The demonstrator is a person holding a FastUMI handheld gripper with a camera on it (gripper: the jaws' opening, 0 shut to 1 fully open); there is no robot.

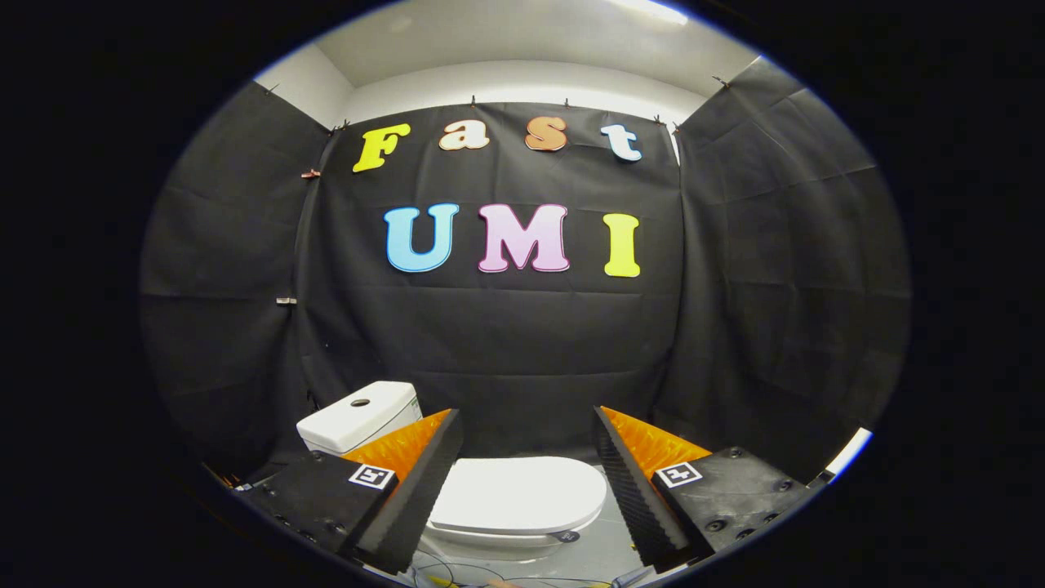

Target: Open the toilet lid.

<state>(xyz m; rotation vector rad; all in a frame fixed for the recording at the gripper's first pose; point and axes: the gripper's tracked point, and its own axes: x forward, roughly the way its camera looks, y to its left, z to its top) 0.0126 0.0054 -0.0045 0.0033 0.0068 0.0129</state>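
Your gripper (528,490) hangs with its jaws spread wide and nothing between them. The smooth, rounded white plastic toilet lid (518,494) lies shut on the bowl, just ahead of the fingers and framed between them. The boxy white cistern with a round flush button (359,415) sits beyond the left finger, against the black cloth wall (506,359).

Watch the lid's glossy, curved surface: it gives the ridged pads little to bite on, so a finger could slide off the front lip. If you hook too shallowly, the lid may drop back shut. If you come in too low, you could catch the seat under the lid and lift both.
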